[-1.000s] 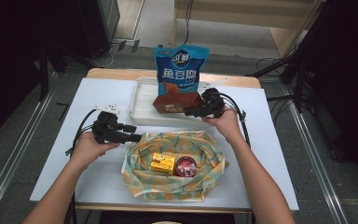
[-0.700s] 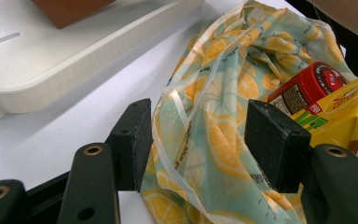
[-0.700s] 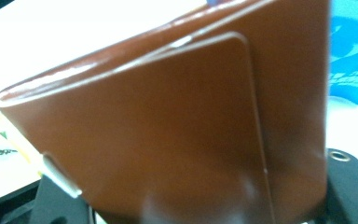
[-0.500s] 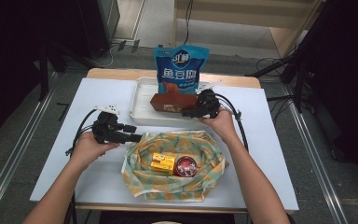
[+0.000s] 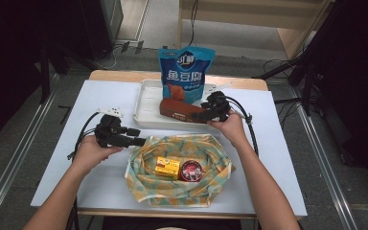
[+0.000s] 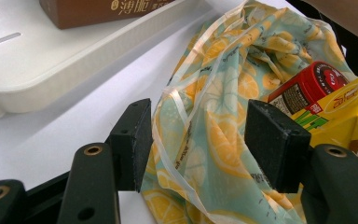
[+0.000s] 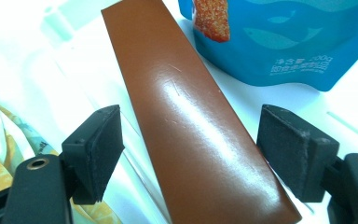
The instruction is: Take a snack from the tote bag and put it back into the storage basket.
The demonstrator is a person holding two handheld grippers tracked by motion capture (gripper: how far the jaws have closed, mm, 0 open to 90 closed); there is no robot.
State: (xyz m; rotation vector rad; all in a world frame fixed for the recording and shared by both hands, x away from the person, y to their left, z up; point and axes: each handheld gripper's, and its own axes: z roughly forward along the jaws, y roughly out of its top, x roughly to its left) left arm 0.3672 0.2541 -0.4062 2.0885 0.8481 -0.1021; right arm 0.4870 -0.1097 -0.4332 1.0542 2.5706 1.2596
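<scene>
A long brown box [image 5: 177,109] lies in the white tray [image 5: 146,103], in front of a standing blue snack bag [image 5: 186,72]. My right gripper [image 5: 197,115] is at the box's right end. Its jaws have just been opening, and in the right gripper view the brown box [image 7: 191,121] runs between them with a gap at each pad of the right gripper [image 7: 191,154]. My left gripper [image 5: 141,137] is open at the left rim of the lemon-print cloth bag [image 5: 211,153]. In the left gripper view the cloth [image 6: 214,93] bulges between the jaws of the left gripper [image 6: 200,144].
Inside the cloth bag sit a yellow carton [image 5: 167,167] and a red can [image 5: 190,170], both close to my left gripper's right jaw: the carton [image 6: 349,107], the can [image 6: 317,81]. The tray's wall [image 6: 37,70] runs just beyond the bag. Cables trail from both grippers.
The brown box has come down from a raised tilt to lie lower in the tray. The right hand has barely shifted. The left hand and gripper have stayed put.
</scene>
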